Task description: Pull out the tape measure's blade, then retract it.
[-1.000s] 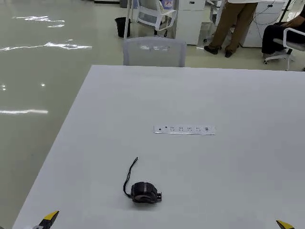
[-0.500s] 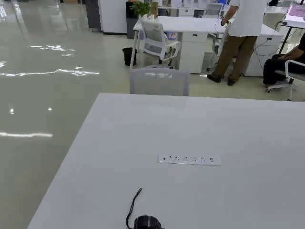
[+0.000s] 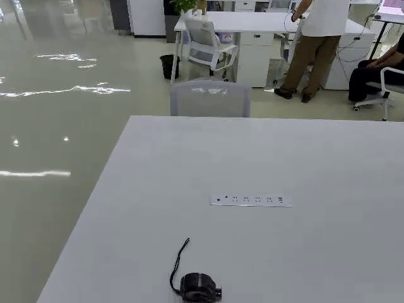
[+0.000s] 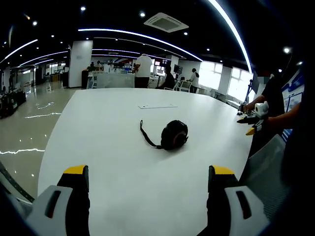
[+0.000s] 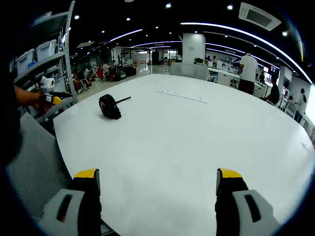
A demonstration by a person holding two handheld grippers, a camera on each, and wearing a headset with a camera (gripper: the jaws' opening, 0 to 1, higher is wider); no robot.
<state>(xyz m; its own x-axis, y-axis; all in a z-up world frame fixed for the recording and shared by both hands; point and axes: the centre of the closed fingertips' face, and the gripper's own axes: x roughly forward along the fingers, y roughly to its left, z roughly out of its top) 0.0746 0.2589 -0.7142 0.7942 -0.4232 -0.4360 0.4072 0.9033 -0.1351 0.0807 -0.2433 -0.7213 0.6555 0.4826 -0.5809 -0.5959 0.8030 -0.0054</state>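
The table (image 3: pixel 252 151) is a broad, white, matte surface. A flat white power strip (image 3: pixel 251 201) lies across its middle. The tape measure (image 3: pixel 201 287), a black round case, rests on the table near the person's edge, well apart from the power strip, with its black wrist cord (image 3: pixel 178 265) trailing toward the strip. A grey mesh chair (image 3: pixel 210 98) stands against the far edge. Beyond it is a glossy pale floor (image 3: pixel 57 126) with light reflections, further white desks and chairs, and a black bin (image 3: pixel 167 66). The left tongs (image 4: pixel 149 170) are spread, with bare table between the jaws. The right tongs (image 5: pixel 157 173) are likewise spread, well short of the tape measure. In the head view, a standing person (image 3: pixel 312 44) is cut off above the shoulders, and a seated person (image 3: pixel 379 69) is cut off by the right edge. Markings on the case are too small to read.
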